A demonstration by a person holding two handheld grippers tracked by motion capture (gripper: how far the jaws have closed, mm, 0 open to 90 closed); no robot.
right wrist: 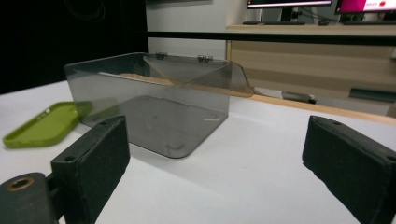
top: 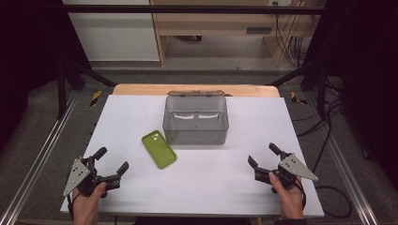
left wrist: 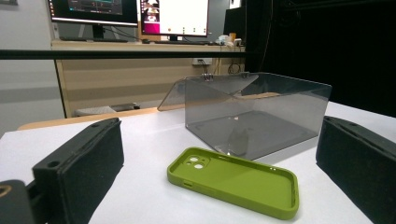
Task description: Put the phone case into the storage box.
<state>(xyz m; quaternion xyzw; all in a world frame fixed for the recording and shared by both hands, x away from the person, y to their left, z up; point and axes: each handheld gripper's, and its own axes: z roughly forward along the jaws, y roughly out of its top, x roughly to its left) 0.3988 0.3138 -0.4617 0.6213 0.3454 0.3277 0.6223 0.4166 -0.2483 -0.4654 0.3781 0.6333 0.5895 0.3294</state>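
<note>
White tabletop (top: pixel 197 187) spreads under a dark frame, with desks and monitors beyond. Taking the box (top: pixel 195 123) as the landmark: the left gripper (top: pixel 110 165) rests well to its near left, jaws spread and empty. The green case (top: pixel 159 148) lies just off the box's near-left corner, hollow side up, apart from the wall. The box itself is clear grey plastic, its hinged lid tipped back at the far edge, nothing inside. The right gripper (top: pixel 263 155) sits well to its near right, jaws also spread and empty. Likely the case goes into the box; approach it low from the left gripper's side, pinch across its narrow width, and lift clear of the wall.
</note>
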